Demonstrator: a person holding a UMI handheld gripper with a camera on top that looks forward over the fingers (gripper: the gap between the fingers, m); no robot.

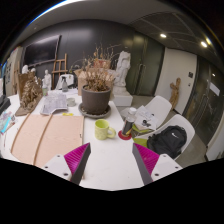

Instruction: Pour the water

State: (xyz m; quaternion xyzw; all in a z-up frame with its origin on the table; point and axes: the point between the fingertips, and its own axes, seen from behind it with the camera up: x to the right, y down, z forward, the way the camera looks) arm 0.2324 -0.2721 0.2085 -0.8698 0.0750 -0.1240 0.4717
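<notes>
Ahead of your gripper, its two fingers stand apart with nothing between them, the magenta pads facing each other over the bare white table. Just beyond the fingertips you have a yellow-green cup standing upright on the table, nearest of the things that could take water. To its right lies a cluster of small items, among them a red one, too small to make out. Behind the cup stands a dark plant pot with dry branches, and beside that a white statue on a base. On your left a tan board lies flat with papers beyond it. On your right, white chairs sit at the table's edge, one carrying a black bag.
</notes>
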